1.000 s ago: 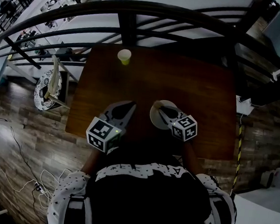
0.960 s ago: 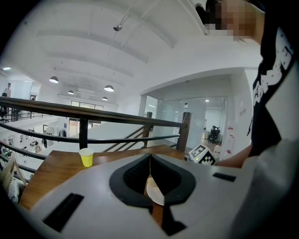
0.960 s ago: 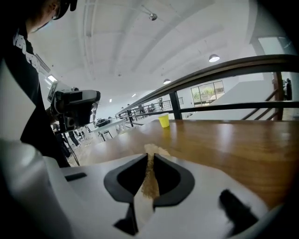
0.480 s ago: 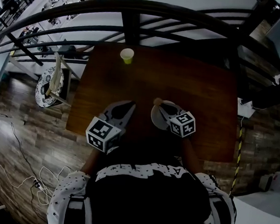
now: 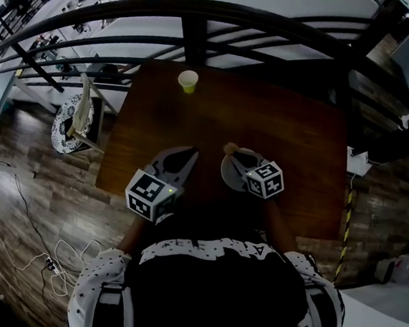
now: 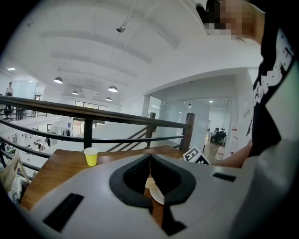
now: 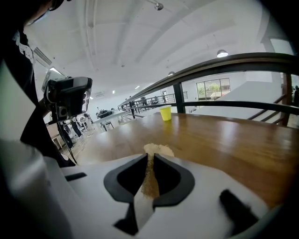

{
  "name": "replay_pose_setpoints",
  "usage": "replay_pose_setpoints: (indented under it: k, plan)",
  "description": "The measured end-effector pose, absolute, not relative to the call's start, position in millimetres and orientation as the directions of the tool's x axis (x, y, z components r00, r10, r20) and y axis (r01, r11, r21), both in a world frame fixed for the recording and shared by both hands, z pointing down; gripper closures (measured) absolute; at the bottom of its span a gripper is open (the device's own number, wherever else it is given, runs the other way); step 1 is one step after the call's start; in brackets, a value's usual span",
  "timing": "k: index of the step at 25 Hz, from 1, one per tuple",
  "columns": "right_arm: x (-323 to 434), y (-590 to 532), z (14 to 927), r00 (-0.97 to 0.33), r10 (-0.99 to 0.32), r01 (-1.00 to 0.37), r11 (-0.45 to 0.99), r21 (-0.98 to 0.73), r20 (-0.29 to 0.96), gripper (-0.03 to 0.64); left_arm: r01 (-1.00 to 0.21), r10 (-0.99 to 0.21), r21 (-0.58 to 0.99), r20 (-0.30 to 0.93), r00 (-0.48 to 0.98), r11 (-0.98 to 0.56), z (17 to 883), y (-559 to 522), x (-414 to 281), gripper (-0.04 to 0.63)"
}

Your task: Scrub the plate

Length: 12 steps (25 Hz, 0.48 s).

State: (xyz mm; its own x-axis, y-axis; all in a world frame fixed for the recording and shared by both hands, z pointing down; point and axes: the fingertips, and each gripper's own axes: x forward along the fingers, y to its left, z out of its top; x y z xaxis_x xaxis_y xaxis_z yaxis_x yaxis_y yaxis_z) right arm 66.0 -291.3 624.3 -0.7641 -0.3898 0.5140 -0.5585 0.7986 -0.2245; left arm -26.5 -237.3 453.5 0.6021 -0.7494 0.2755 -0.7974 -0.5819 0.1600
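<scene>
Pinching a tan sponge (image 7: 159, 150), right gripper (image 7: 150, 161), plate (image 5: 226, 173) beneath visible overhead, left gripper (image 6: 150, 158) fingers (image 6: 129, 177) closed, empty

Black top (image 5: 213, 297) with white lettering, star-printed white sleeves (image 5: 99, 286); grey left gripper (image 5: 190, 153) and right gripper (image 5: 231, 152), each bearing a marker cube (image 5: 149, 195).

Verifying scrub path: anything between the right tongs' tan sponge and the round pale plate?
Nothing visible. The right tongs hold the tan sponge at the far rim of the round pale plate. The small yellow cup stands well away, near the far edge of the brown wooden table.
</scene>
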Motion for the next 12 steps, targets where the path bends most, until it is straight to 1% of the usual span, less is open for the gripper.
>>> replay_pose_setpoints:
  k: [12]
  plan:
    - [62, -279, 627, -0.764, -0.361, -0.54, 0.812, -0.223, 0.534, 0.568, -0.792, -0.744, 0.167, 0.274, 0.609, -0.587, 454, -238, -30, 0.581]
